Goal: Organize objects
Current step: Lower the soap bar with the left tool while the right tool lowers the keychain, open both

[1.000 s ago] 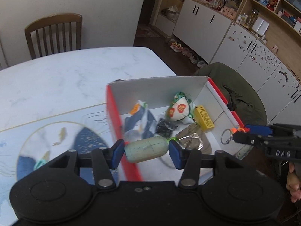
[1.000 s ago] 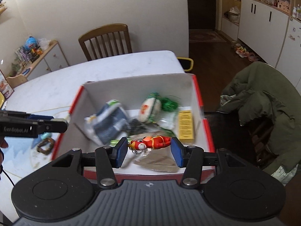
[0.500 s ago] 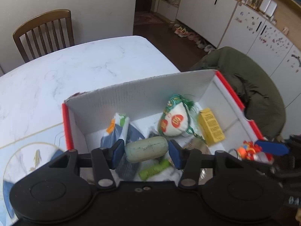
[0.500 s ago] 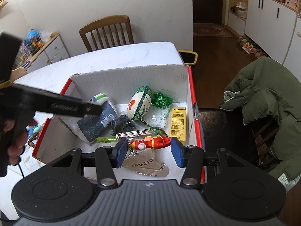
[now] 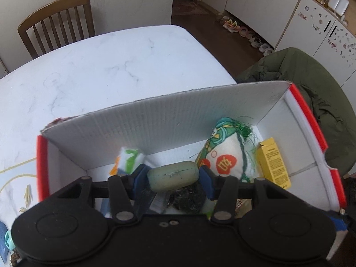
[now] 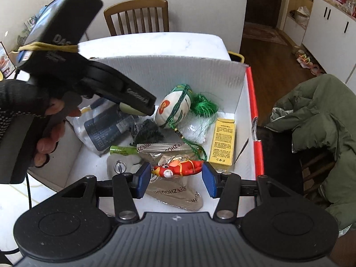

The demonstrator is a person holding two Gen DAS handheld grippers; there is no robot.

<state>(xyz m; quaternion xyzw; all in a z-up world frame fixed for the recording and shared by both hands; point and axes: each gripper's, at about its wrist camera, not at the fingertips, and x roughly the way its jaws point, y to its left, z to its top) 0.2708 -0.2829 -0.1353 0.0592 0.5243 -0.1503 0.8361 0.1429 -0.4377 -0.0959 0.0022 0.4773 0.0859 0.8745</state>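
Observation:
A white cardboard box (image 5: pixel 155 120) with a red rim stands on the marble table (image 5: pixel 100 66). My left gripper (image 5: pixel 173 176) is shut on a pale green oval bar (image 5: pixel 173 174) and hangs over the box's near left part. In the right wrist view the box (image 6: pixel 169 71) holds a dark packet (image 6: pixel 106 129), a white-and-green stuffed pouch (image 6: pixel 175 106), a yellow carton (image 6: pixel 223 142) and foil sachets (image 6: pixel 175 192). My right gripper (image 6: pixel 175 178) is shut on a red fish keychain (image 6: pixel 178 169) low over the box's front. The left gripper (image 6: pixel 135 109) and a gloved hand (image 6: pixel 26 104) fill that view's left.
A wooden chair (image 5: pixel 57 22) stands at the table's far side. A green jacket (image 6: pixel 322 122) is draped over a chair to the right of the box. A patterned mat (image 5: pixel 17 178) lies on the table to the left. White cabinets (image 5: pixel 311 22) line the far right wall.
My left gripper has carried the green bar from the box's left rim to over its inside. The right gripper has stayed over the box's front with the fish keychain.

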